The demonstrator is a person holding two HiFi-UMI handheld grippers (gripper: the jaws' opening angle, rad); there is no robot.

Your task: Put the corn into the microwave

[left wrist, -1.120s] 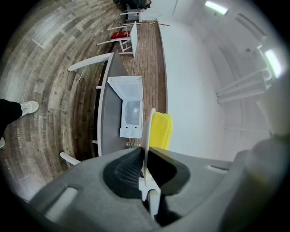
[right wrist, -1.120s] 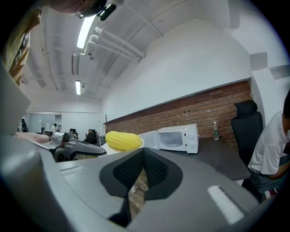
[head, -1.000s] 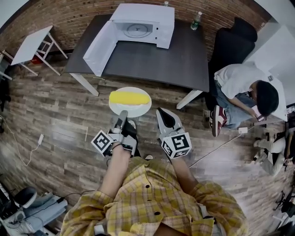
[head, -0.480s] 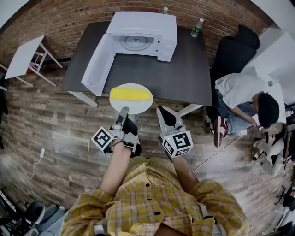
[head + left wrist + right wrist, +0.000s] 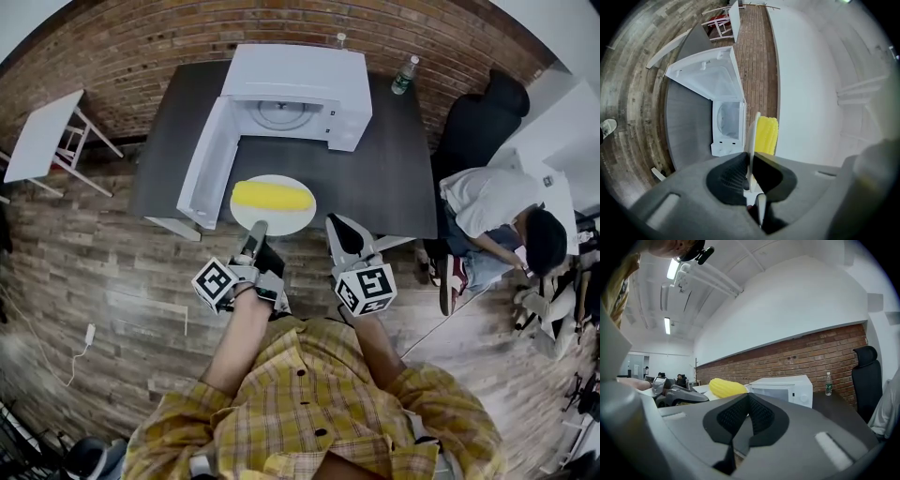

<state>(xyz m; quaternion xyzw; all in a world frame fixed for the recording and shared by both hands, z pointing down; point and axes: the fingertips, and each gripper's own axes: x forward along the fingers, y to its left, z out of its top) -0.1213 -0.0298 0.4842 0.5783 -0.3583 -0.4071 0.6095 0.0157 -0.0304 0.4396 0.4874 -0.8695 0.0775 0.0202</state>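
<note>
At the centre of the head view, the left gripper [image 5: 255, 230] pinches the near rim of a white plate [image 5: 286, 225], its jaws nearly together on it. The corn [image 5: 272, 196] lies on the plate, below the open microwave [image 5: 300, 84] on the dark table [image 5: 394, 169]. The right gripper [image 5: 339, 227] is closed and empty.

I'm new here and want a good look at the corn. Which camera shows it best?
The head view: the whole corn lies on the white plate. The left gripper view shows only part beside the plate's edge; the right gripper view shows one end above its jaws.
</note>
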